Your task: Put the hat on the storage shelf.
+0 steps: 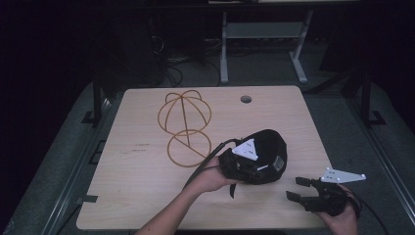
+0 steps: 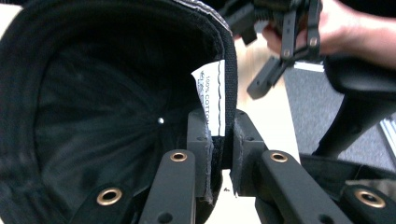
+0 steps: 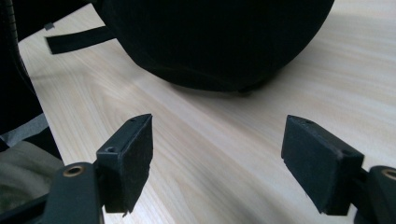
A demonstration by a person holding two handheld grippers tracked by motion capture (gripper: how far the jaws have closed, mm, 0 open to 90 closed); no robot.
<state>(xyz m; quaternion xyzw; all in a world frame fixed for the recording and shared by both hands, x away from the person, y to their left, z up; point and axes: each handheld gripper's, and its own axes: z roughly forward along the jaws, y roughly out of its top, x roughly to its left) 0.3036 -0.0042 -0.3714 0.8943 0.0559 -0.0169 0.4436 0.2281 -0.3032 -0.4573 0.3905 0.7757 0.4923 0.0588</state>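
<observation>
On a light wooden table (image 1: 147, 161), the left gripper (image 2: 220, 140) pinches the rim of a black cap (image 2: 93, 102) (its white tag (image 2: 212, 95) reads "100% COTTON") while the right gripper (image 3: 217, 158) waits nearby, jaws apart.

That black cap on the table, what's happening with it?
A person is working with a gripper in each hand. The left gripper is pinching the rim of the black cap, beside its white label. The right gripper waits open nearby, holding nothing. A wire cap frame sits untouched on the wooden table.
</observation>
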